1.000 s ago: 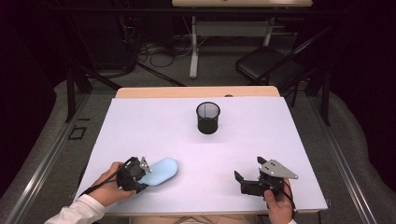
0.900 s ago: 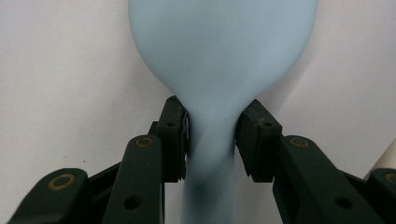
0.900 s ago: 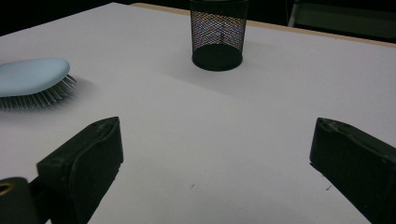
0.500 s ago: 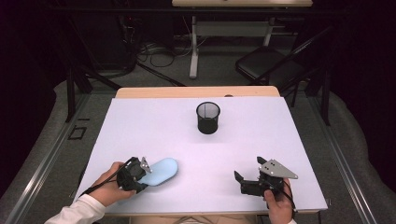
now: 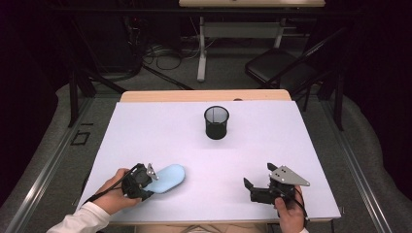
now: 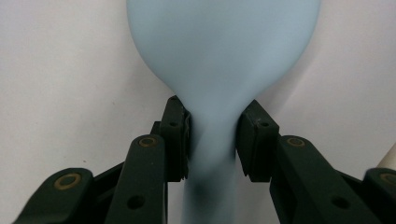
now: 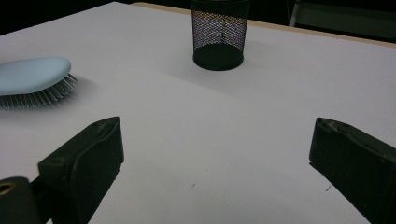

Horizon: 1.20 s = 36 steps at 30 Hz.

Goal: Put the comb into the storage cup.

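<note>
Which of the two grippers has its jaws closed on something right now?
The left gripper: its jaws pinch the neck of the light blue hairbrush. The right gripper rests open on the table, nothing between its jaws.

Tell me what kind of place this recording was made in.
Probably a lab or recording workspace: a white-covered table in a dark room, loose cables on the floor behind it, and a folding chair beside another desk.

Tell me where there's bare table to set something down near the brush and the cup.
The widest bare patch lies between the brush and the right claw, running up to the cup. Both far corners of the table, either side of the cup, are bare too. The near left corner is crowded: the left claw grips the brush handle there.
</note>
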Each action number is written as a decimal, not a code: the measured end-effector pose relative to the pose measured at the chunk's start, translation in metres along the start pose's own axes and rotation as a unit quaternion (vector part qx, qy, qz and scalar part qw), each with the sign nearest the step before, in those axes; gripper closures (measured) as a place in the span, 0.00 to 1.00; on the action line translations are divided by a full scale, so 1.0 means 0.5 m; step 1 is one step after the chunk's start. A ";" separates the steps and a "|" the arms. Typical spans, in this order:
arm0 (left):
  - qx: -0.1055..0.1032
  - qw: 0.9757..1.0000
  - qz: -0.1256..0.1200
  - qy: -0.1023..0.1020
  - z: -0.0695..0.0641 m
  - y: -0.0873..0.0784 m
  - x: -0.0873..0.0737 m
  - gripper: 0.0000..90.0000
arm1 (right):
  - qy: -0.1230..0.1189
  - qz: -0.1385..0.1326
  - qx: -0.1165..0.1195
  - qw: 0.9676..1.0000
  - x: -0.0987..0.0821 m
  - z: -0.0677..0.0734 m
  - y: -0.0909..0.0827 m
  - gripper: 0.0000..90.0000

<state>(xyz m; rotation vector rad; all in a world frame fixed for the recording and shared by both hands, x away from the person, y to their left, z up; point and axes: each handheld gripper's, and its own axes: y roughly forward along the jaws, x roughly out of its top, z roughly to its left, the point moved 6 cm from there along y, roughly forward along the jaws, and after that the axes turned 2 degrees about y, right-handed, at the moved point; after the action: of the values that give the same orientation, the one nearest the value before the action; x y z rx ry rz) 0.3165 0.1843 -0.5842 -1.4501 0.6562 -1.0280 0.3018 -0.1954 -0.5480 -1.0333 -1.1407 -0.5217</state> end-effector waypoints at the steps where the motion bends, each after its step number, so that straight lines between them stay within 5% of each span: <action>1: 0.000 1.000 0.000 0.000 0.000 0.000 0.000 0.74 | 0.000 0.000 0.000 1.000 0.000 0.000 0.000 0.03; 36: 0.000 1.000 -0.010 -0.004 0.000 -0.003 -0.003 0.77 | 0.001 0.000 0.000 1.000 0.000 0.001 0.001 0.04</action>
<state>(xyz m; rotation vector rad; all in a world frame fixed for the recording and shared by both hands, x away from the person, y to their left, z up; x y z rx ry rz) 0.3153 0.1860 -0.5831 -1.4635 0.6366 -1.0365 0.3020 -0.1948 -0.5484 -1.0338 -1.1394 -0.5223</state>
